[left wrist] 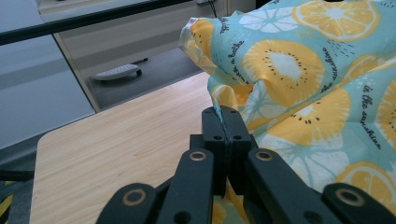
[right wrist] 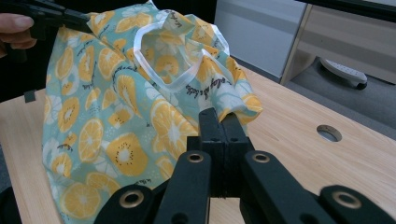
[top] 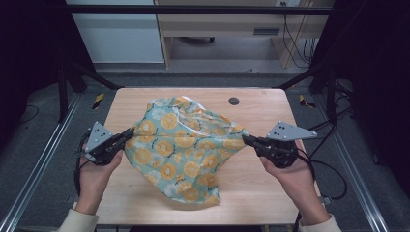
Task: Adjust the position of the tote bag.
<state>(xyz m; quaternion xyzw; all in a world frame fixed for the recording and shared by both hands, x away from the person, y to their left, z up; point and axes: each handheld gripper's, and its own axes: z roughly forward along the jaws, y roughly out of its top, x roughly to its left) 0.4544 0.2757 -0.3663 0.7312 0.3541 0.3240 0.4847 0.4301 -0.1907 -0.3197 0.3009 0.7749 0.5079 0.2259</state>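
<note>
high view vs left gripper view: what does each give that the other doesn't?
High view alone: both hands, the right gripper clamped on the cloth's far side, and the table's grommet hole. Left gripper view alone: printed lettering on the fabric and the edge pinched between shut jaws. Both share: the left gripper, the fruit-print cloth, the wooden table.

Your cloth (top: pixel 181 147) is turquoise, printed with yellow-orange citrus slices, white slices and dark script, with a white trim band. Your left tool (top: pixel 126 136) and right tool (top: pixel 247 139) are black. The surface (top: pixel 261 108) is pale wood-grain.
</note>
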